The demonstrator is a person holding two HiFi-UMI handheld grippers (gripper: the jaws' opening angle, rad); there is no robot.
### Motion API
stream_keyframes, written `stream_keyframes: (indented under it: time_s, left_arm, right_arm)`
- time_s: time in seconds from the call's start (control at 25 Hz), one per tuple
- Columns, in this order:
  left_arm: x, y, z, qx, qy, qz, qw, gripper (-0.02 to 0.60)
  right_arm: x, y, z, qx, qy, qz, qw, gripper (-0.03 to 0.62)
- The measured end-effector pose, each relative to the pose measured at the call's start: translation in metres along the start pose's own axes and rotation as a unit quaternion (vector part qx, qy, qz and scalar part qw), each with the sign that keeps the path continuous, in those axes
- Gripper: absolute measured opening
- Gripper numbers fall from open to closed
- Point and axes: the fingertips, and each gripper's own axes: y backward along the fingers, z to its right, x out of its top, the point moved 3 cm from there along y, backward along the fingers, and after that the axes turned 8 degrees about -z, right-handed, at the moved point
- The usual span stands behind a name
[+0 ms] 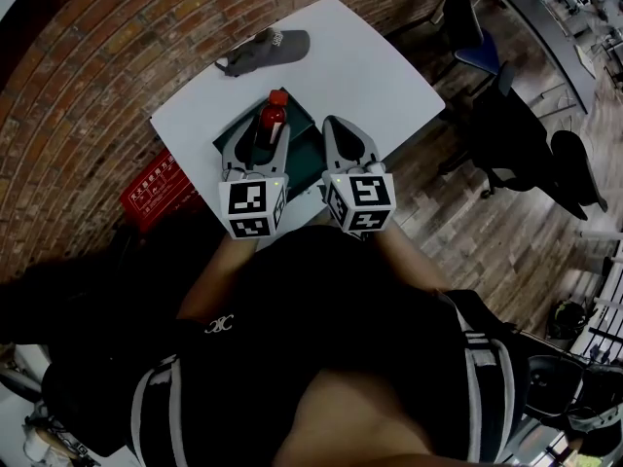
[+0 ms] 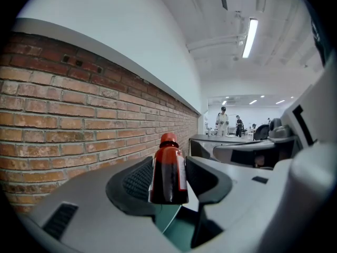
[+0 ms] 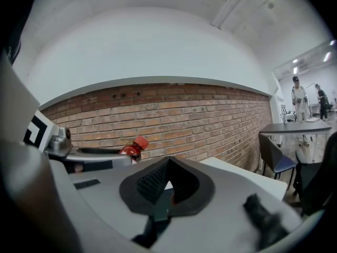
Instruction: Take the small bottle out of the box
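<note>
A brick wall point(image 1: 78, 86) stands left of the white surface point(image 1: 370, 66), where a grey cap point(image 1: 268, 49) lies. The left tool point(image 1: 261, 142) clamps the small bottle point(image 1: 272, 115) over the dark green box point(image 1: 305, 144). The right tool point(image 1: 341, 129) is closed and empty. Dark chairs point(image 1: 531, 144) stand on the wooden floor point(image 1: 458, 202).

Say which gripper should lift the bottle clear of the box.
Left: the left gripper clamps the small bottle over the box; the right gripper is shut on nothing beside it.

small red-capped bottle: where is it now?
Head view, left of centre: the small dark-red bottle with red cap is upright, clamped in the left gripper over the dark green box on the white table.
</note>
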Motion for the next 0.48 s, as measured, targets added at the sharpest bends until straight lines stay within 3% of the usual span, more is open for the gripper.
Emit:
stream_keyframes:
  time_s: [0.48]
  left_arm:
    - [-0.0004,0.0012,-0.0008,0.003,0.000,0.002,1.0000,0.202]
  right_arm:
    - [-0.0033,-0.0023,-0.0002,-0.003,0.014,-0.011,1.000,0.026]
